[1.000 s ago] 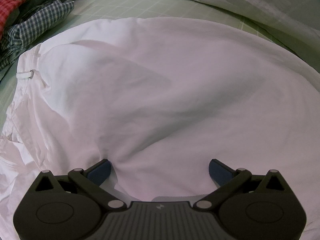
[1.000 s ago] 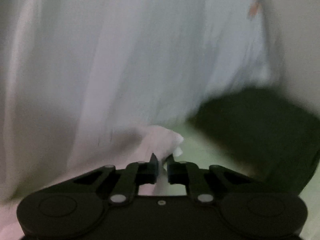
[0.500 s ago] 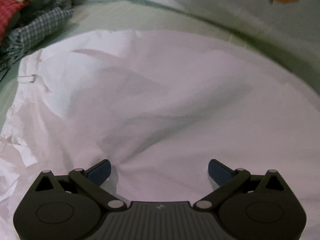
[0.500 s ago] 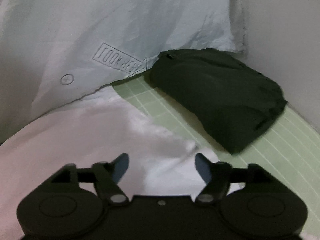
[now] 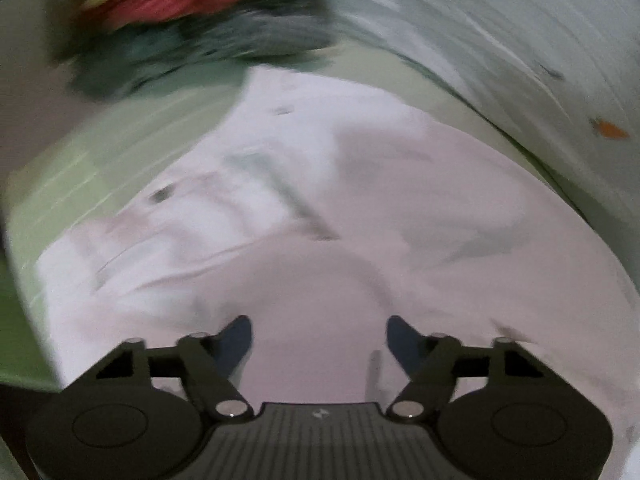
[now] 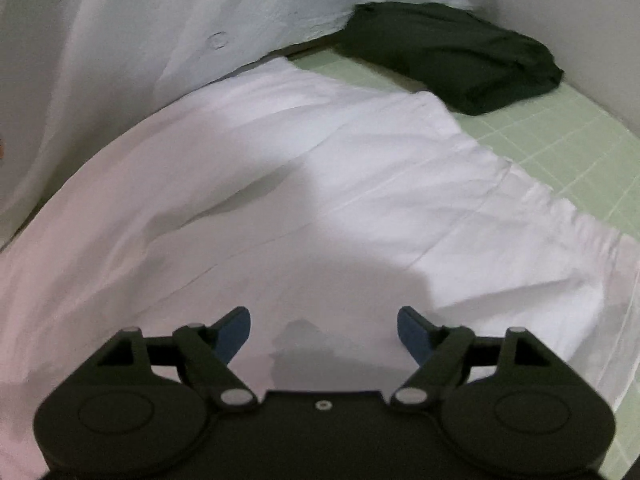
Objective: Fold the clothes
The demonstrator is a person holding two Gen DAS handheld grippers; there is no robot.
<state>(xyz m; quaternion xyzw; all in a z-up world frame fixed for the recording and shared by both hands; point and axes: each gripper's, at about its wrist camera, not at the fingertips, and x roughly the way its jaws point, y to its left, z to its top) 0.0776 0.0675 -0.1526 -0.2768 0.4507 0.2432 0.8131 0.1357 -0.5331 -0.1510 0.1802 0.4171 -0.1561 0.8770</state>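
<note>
Left gripper [image 5: 319,334] closing (blurred, seemingly empty); right gripper [image 6: 323,330] opening, both tilted over white garment [image 6: 320,184].

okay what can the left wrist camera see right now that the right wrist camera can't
Only the left wrist view shows the blurred pile of clothes and the left gripper, jaws closing on nothing. Only the right wrist view shows the dark folded garment and the right gripper, jaws opening, empty. Both show the white garment on the green sheet.
</note>
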